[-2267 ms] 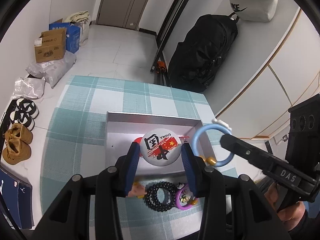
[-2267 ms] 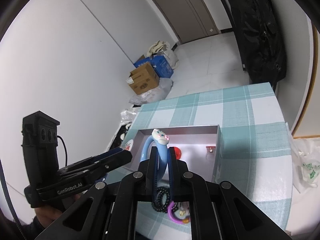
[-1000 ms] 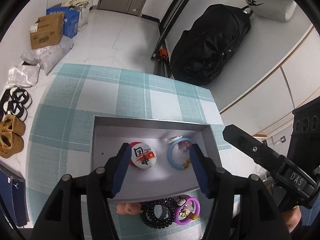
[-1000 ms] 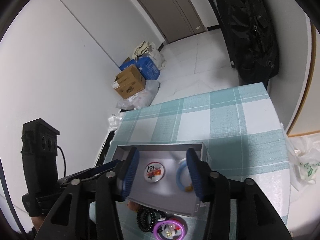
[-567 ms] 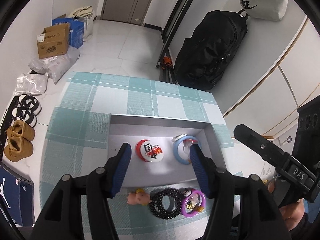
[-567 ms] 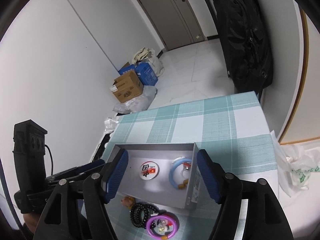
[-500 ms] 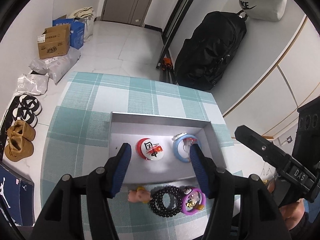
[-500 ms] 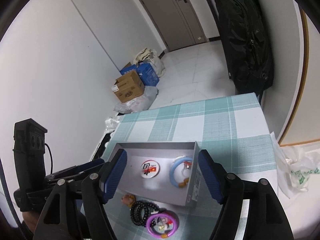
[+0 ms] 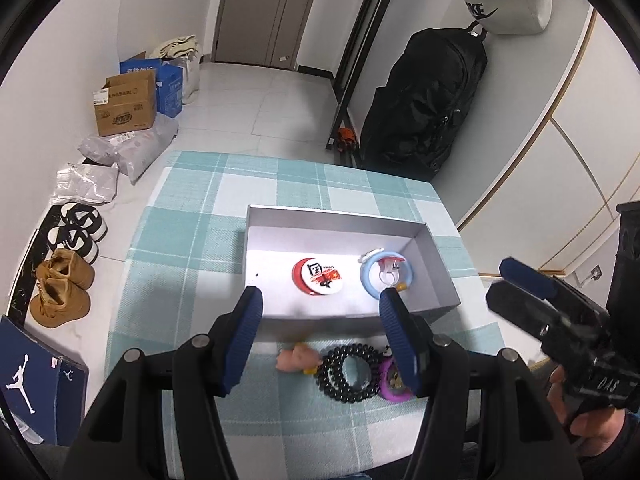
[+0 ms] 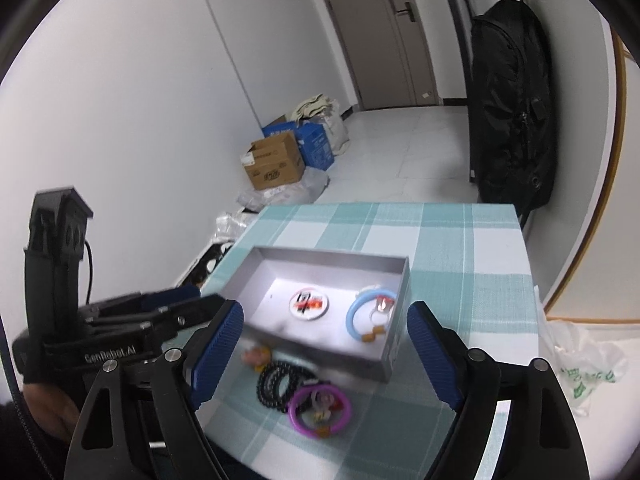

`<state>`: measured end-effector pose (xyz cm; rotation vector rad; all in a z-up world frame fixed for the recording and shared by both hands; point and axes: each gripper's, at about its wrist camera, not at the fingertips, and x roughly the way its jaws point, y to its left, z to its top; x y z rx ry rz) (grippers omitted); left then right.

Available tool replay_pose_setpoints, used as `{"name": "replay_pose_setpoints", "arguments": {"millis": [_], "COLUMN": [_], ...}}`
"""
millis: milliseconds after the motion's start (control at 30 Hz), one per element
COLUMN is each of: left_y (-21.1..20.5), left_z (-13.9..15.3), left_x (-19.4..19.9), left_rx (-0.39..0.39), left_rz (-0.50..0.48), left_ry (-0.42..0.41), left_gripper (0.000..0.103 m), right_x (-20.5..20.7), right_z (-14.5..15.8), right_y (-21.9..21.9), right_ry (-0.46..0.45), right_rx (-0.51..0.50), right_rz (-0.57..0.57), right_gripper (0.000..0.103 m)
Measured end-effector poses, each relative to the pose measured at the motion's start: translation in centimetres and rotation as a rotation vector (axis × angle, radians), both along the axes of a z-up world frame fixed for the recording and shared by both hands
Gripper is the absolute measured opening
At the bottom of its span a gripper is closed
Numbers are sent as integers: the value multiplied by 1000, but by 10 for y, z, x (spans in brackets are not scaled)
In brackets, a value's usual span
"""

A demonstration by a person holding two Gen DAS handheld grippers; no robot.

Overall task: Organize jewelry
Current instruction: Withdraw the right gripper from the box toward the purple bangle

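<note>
Grey box (image 9: 336,219) sitting on the checked tablecloth (image 9: 192,240), long axis running left to right across both wrist views. Inside: round badge (image 9: 317,274) lying flat near the middle, blue ring (image 9: 387,276) to its right, close to the end wall. Just outside the near wall, lined up along it: small pink figure (image 9: 297,360), black bead bracelet (image 9: 352,372), purple ring (image 10: 320,405). Left gripper (image 9: 322,334) spread wide, gripping nothing, hovering over that row. Right gripper (image 10: 325,352) also wide apart, empty.
</note>
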<state>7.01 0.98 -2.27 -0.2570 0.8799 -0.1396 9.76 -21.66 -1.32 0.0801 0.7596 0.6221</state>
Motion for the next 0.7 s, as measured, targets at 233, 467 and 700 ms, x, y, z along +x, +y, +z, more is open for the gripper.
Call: {"name": "replay_pose_setpoints", "arguments": {"millis": [233, 467, 700], "left_y": [-2, 3, 9], "left_z": [-3, -11, -15], "left_x": [-10, -15, -20], "left_rx": [9, 25, 14], "left_rz": [-12, -5, 6], "left_ry": [4, 27, 43], "left_gripper": [56, 56, 56], "right_x": [-17, -19, -27], "right_z": [-15, -48, -73], "right_y": [5, 16, 31], "right_ry": [18, 104, 114], "right_rx": [-83, -202, -317], "right_rz": [53, 115, 158], "right_gripper": [88, 89, 89]}}
